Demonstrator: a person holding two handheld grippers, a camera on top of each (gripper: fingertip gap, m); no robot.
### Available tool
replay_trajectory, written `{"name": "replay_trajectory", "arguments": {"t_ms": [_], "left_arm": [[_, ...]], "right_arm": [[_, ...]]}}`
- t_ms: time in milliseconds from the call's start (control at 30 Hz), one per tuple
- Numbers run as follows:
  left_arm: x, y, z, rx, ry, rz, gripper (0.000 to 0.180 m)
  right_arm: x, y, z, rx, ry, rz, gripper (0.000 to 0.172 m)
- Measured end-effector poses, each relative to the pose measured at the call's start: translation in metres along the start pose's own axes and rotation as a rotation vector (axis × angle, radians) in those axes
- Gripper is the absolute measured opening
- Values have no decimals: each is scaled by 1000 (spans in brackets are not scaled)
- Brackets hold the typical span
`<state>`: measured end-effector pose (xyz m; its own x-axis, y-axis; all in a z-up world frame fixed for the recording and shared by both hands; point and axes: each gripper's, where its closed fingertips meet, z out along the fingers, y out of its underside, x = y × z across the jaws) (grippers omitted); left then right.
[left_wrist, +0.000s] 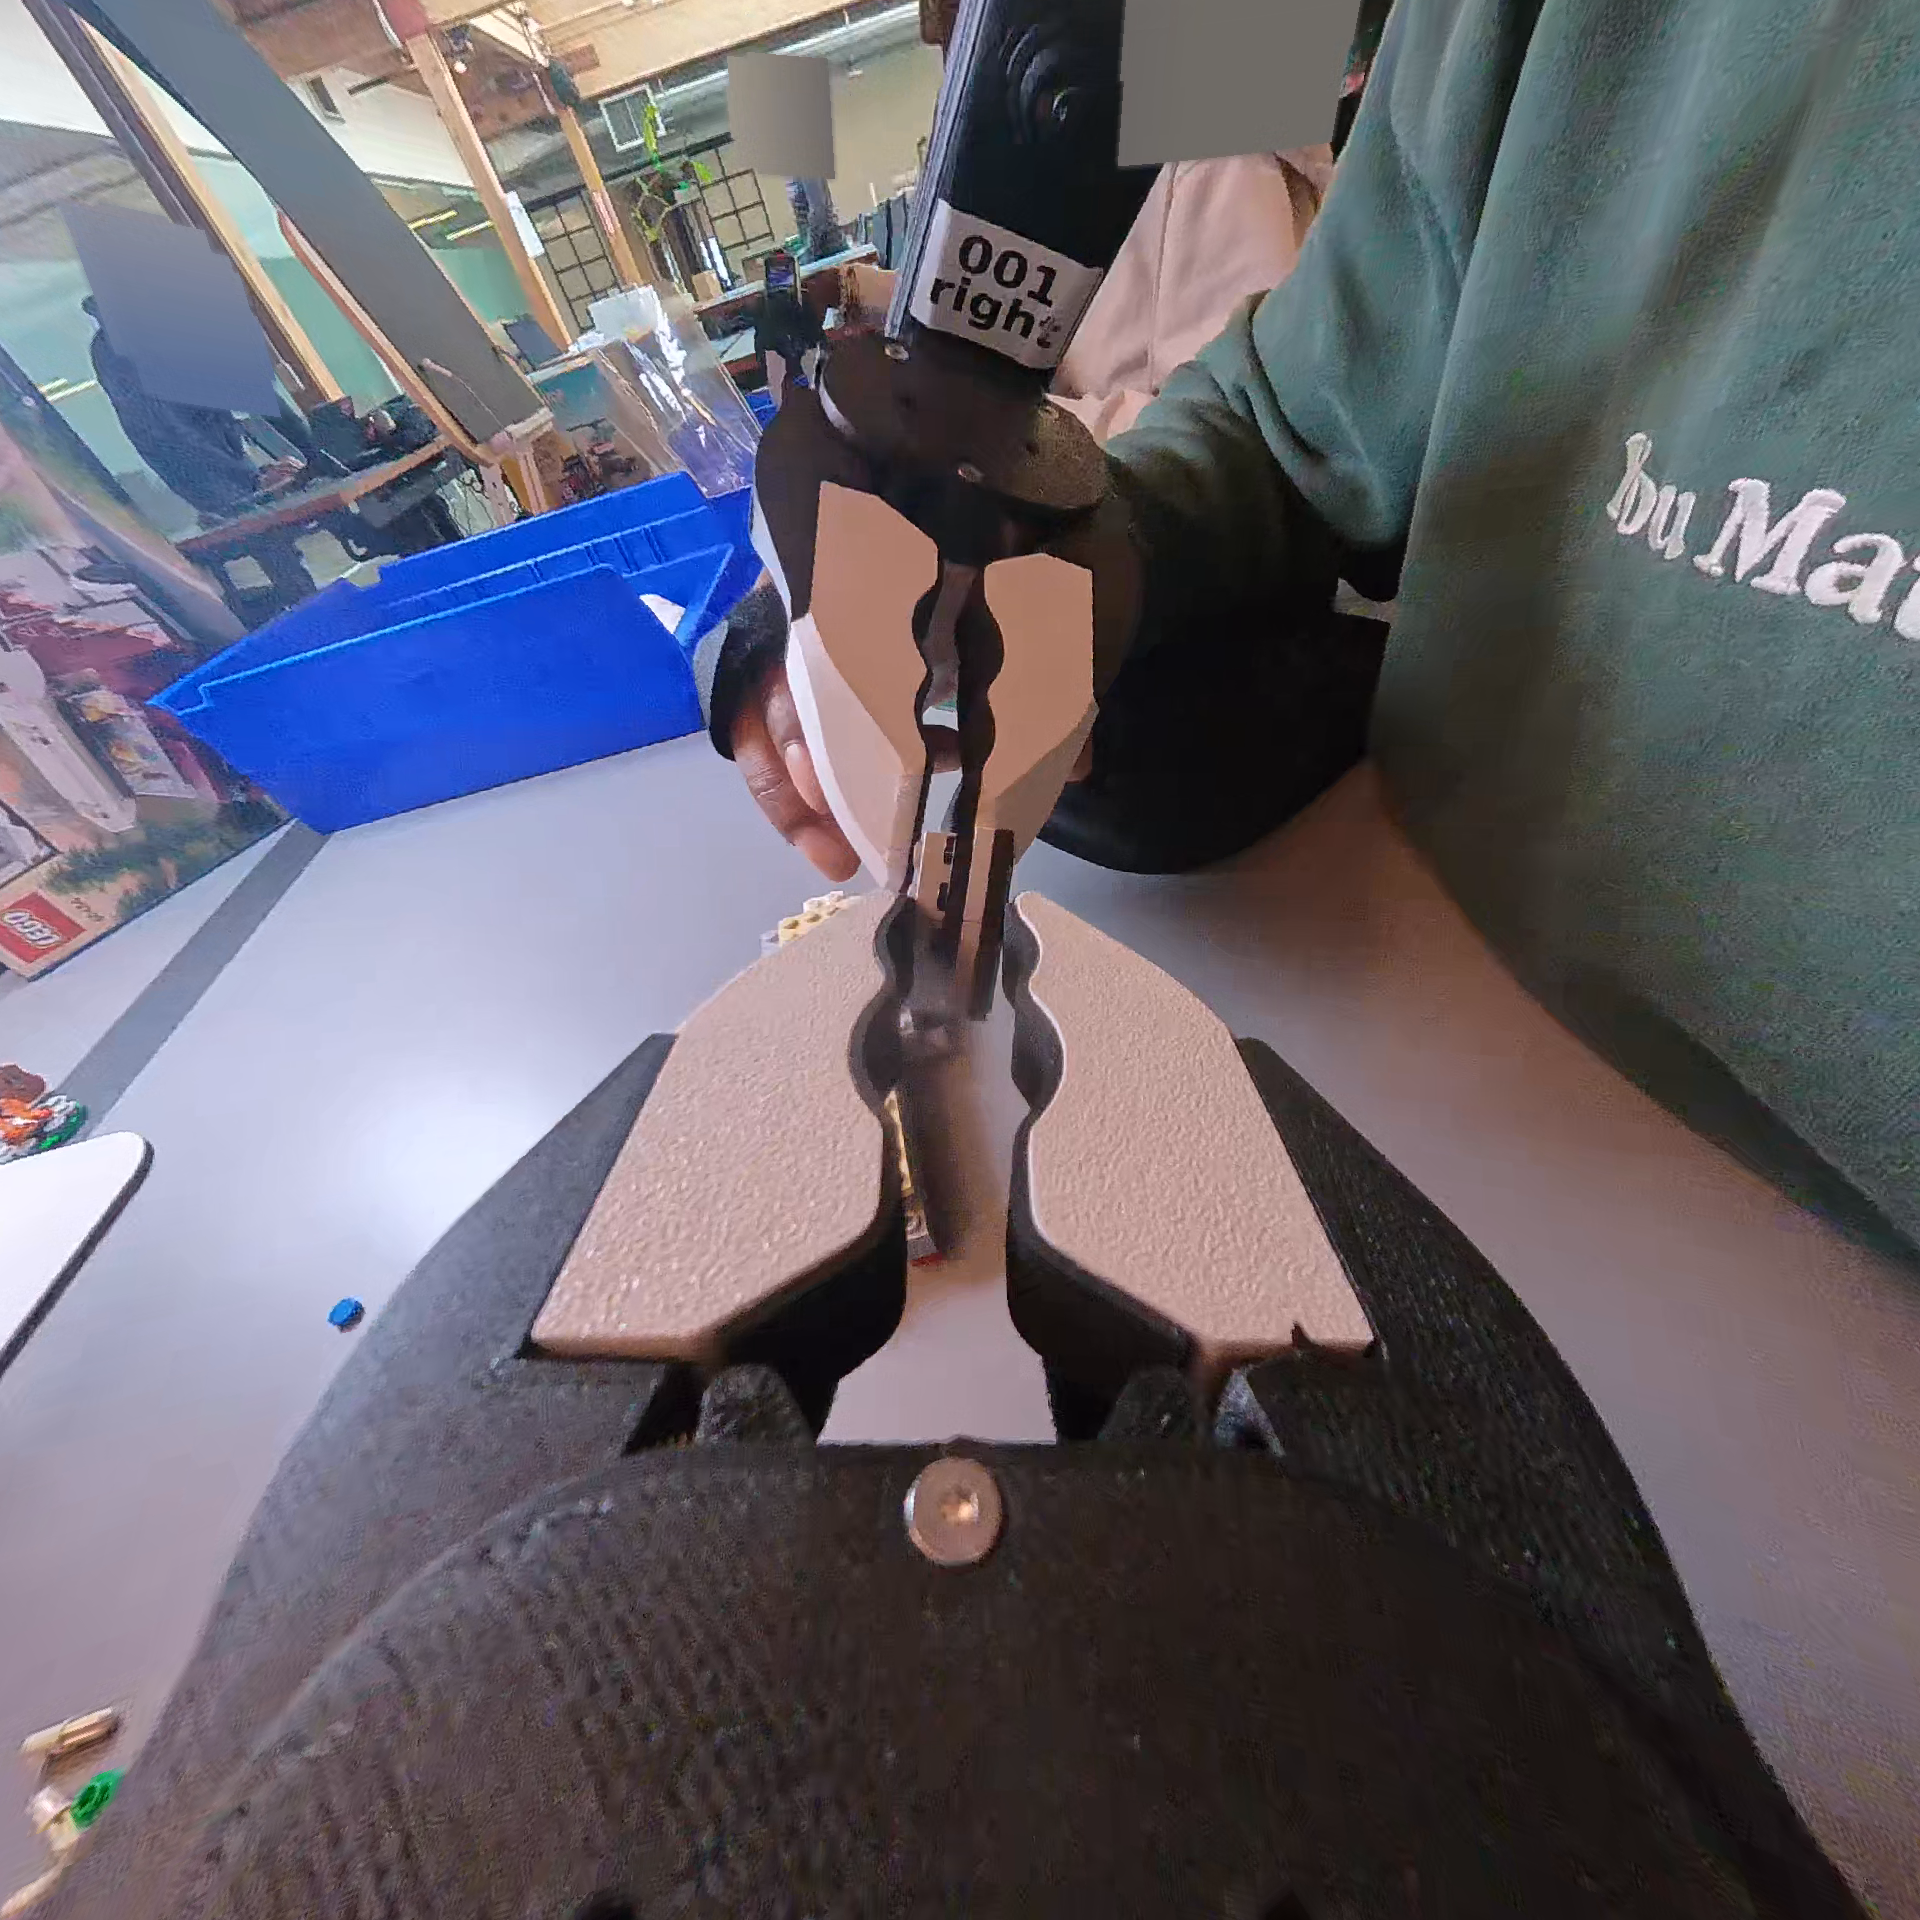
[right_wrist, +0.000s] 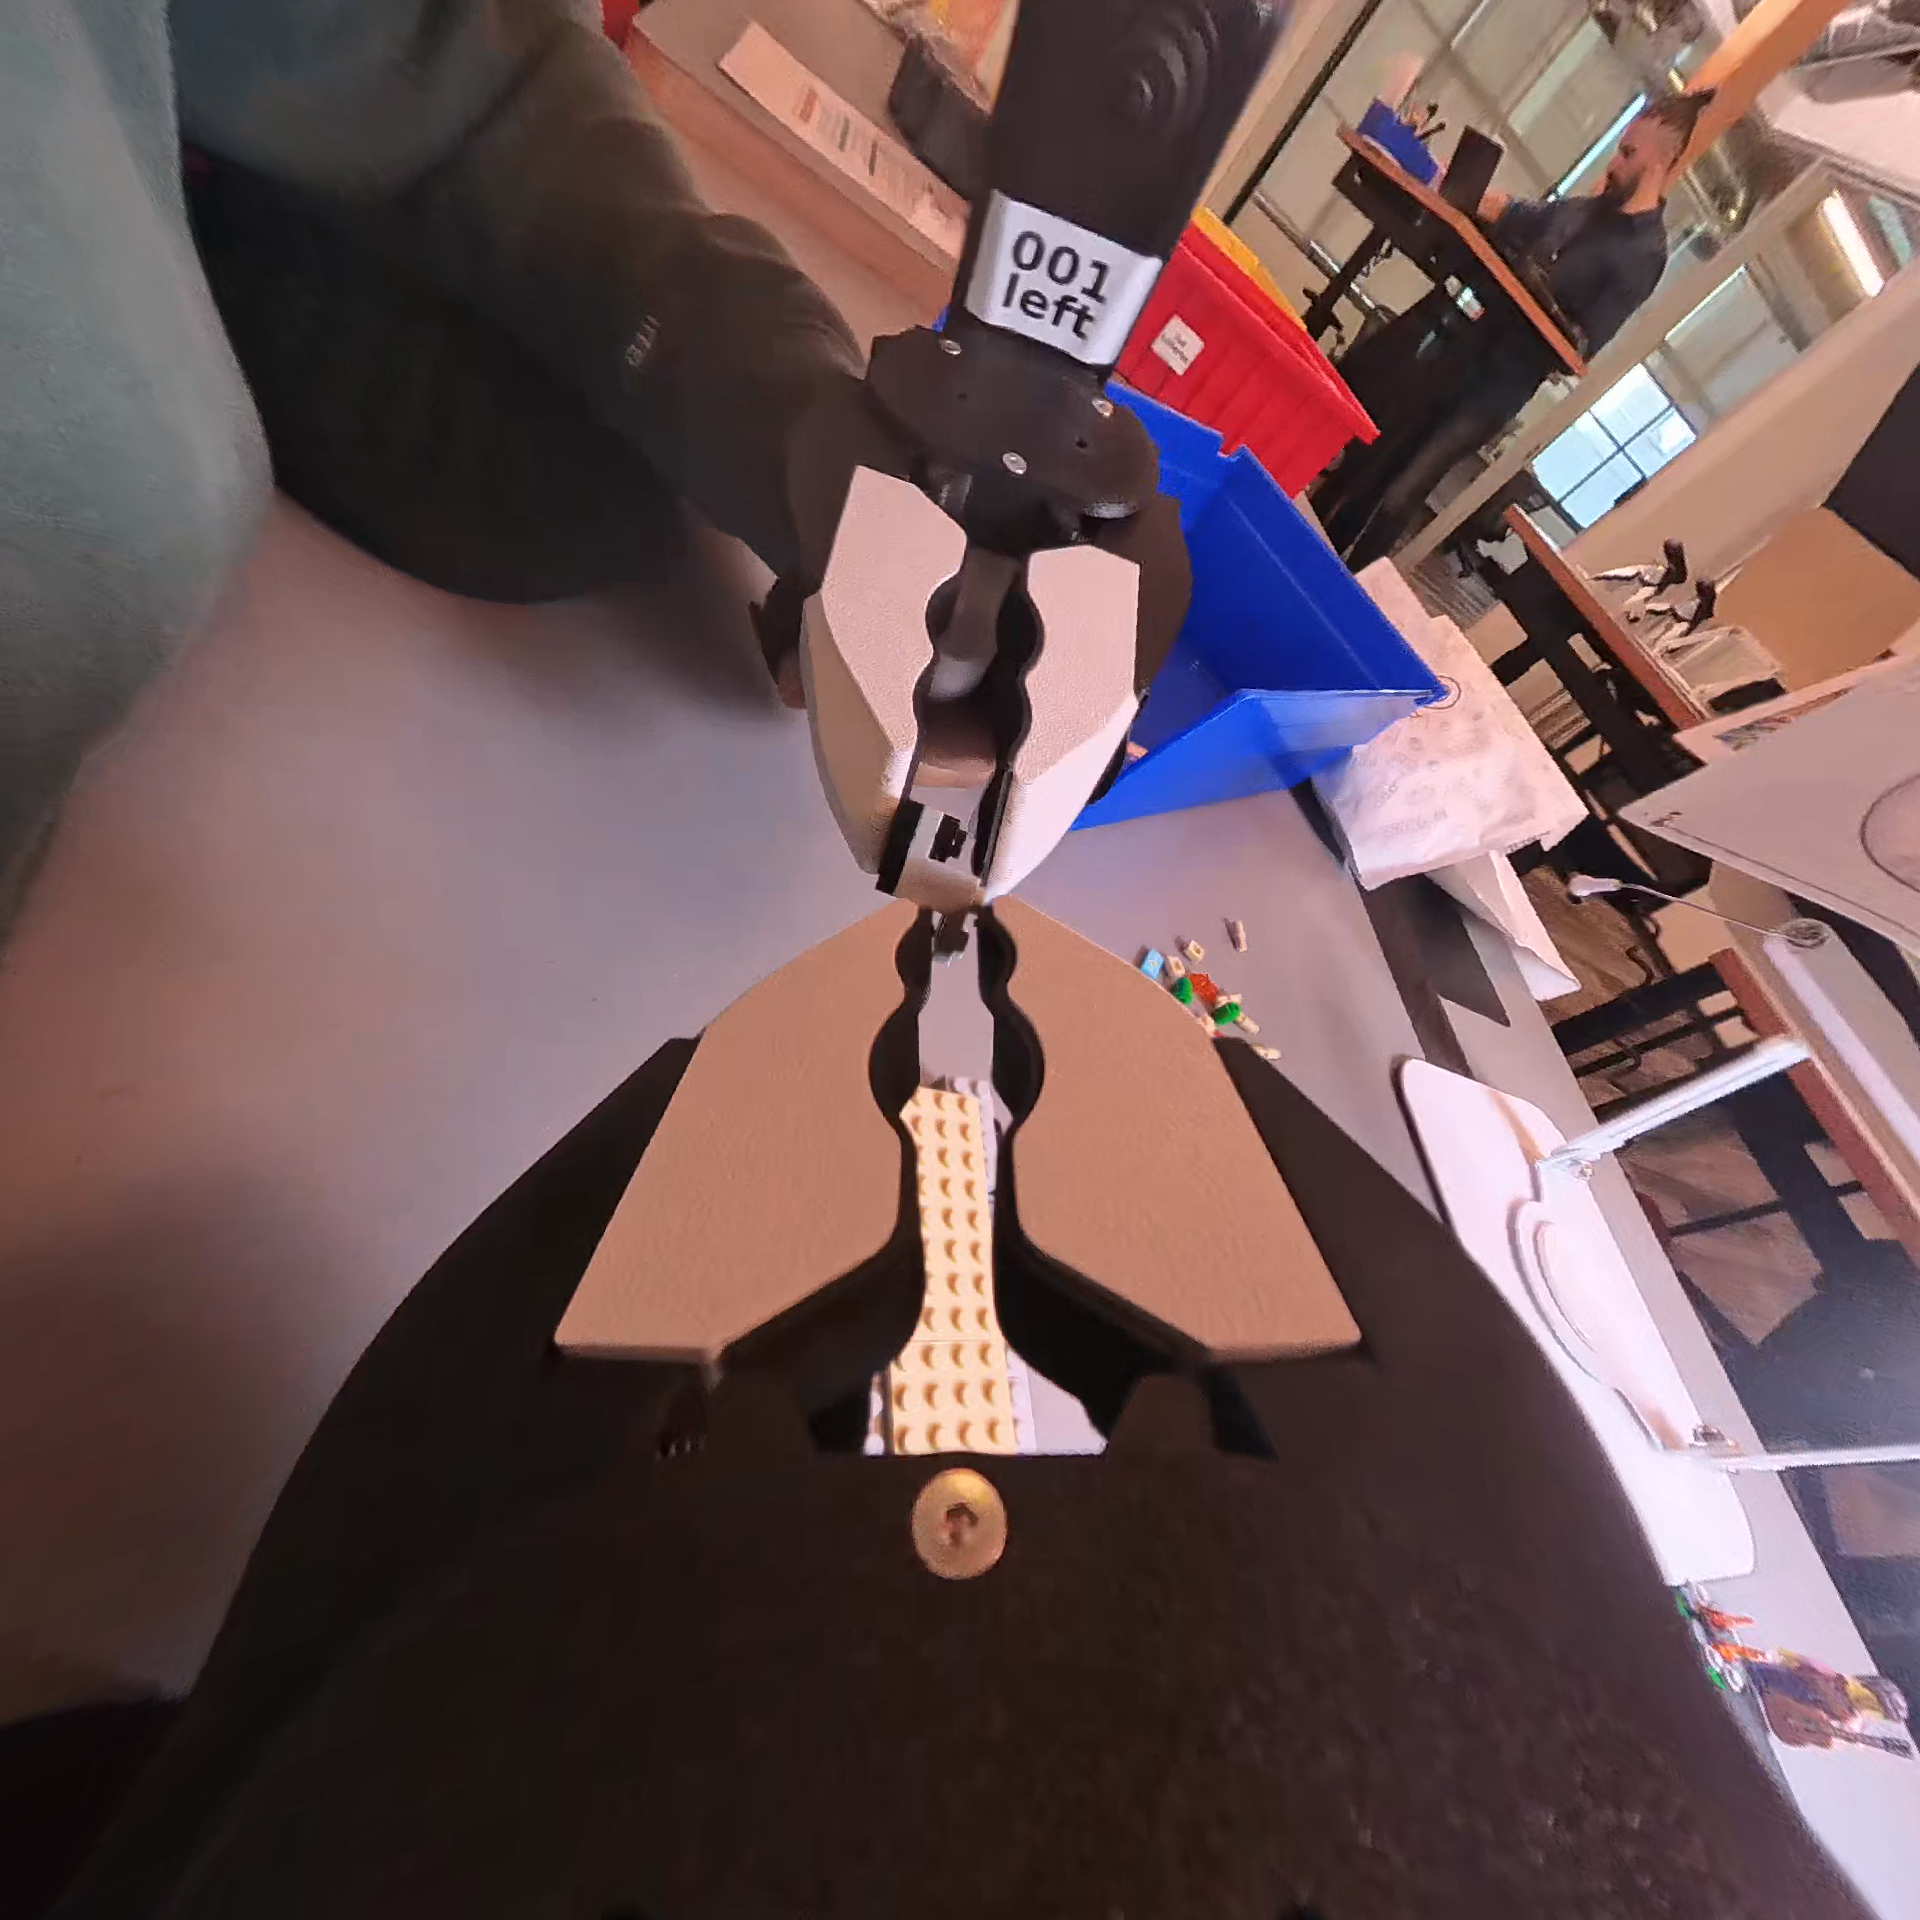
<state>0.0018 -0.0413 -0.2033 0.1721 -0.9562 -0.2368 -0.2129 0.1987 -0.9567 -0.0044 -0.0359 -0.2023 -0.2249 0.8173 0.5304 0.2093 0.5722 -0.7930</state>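
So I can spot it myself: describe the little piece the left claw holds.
On the grey table, before the blue bin, the left claw pinches a pale grey block with black parts. The loose bricks nearby are brighter and lie on the table.

The work surface is a grey table (left_wrist: 416, 935) with a smooth top. Resting directly on it are a blue plastic bin (left_wrist: 447, 665) toward the far side, a printed cardboard box (left_wrist: 73, 790) at one edge, a white board with rounded corners (right_wrist: 1538, 1278), a crumpled white bag (right_wrist: 1455, 727) beside the bin, and a tan studded plate (right_wrist: 951, 1278) lying flat. Loose small items on the top include a scatter of tan, green, orange and light-blue bricks (right_wrist: 1210, 987), a single blue stud (left_wrist: 345, 1311), and a green piece with tan bricks (left_wrist: 78, 1792) near the edge.
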Motion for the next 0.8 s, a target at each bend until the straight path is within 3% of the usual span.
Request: {"name": "replay_trajectory", "arguments": {"t_ms": [133, 267, 467, 633, 733, 800], "left_arm": [[-5, 9, 2, -51, -42, -1, 16], [-15, 20, 0, -147, -150, 106, 13], [-20, 28, 1, -221, -184, 79, 13], [-26, 23, 0, -246, -260, 188, 13], [-26, 25, 1, -234, -269, 199, 13], [-27, 25, 1, -191, -249, 98, 12]], "right_arm": [[2, 11, 2, -40, -19, 113, 6], [8, 25, 5, -96, -2, 232, 5], [11, 33, 7, -122, 16, 345, 5], [17, 33, 4, -62, -52, 640, 5], [17, 35, 4, -58, -22, 539, 5], [19, 35, 3, -72, 41, 387, 5]]}}
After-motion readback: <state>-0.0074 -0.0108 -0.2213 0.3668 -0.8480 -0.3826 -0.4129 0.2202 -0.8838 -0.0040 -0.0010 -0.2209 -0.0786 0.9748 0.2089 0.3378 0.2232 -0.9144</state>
